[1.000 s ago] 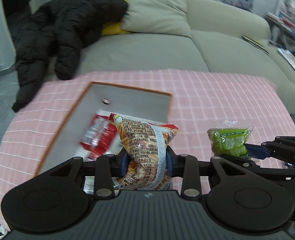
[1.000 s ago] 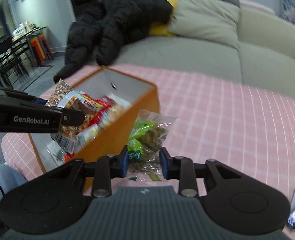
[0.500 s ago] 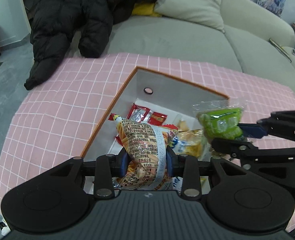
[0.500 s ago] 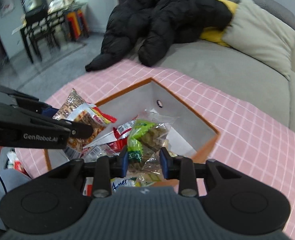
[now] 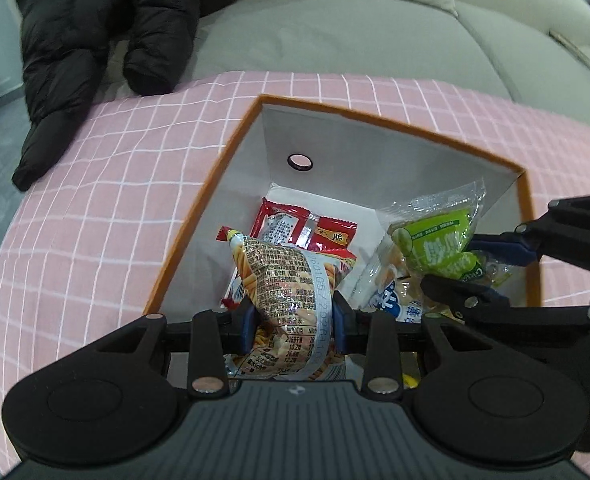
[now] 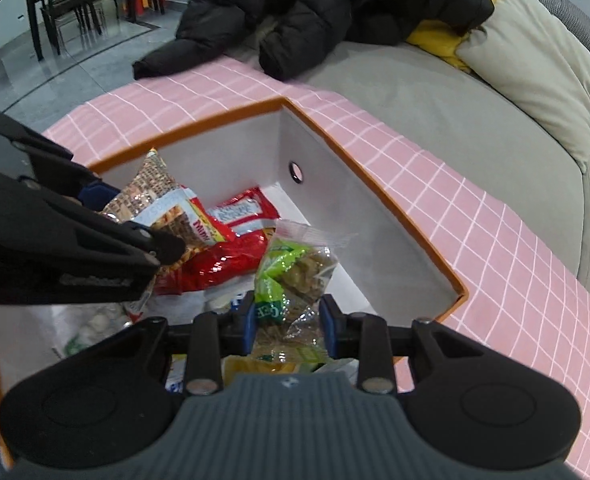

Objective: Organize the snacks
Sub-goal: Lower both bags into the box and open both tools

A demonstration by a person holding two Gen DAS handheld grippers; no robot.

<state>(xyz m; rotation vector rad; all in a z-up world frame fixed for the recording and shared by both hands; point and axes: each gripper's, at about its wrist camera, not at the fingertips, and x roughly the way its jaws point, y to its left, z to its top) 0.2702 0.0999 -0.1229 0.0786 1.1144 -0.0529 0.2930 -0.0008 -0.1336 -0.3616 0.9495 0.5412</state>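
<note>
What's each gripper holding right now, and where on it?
Left gripper: noodle snack bag, pinched at its lower half. Right gripper: green snack packet, pinched near its bottom end.

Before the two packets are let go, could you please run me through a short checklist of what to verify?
1. Left hand-held gripper shut on the silver-and-orange printed snack bag: ok.
2. Right hand-held gripper shut on the clear-and-green snack packet: ok.
3. Both packets are over the open orange-rimmed box with white inner walls, not the pink checked tablecloth: ok.
4. Bare floor showing in the box for landing, near the far wall: ok.
5. The two grippers are apart, not touching: ok.
6. Whether either packet already rests on the red snack packets below: cannot tell.
</note>
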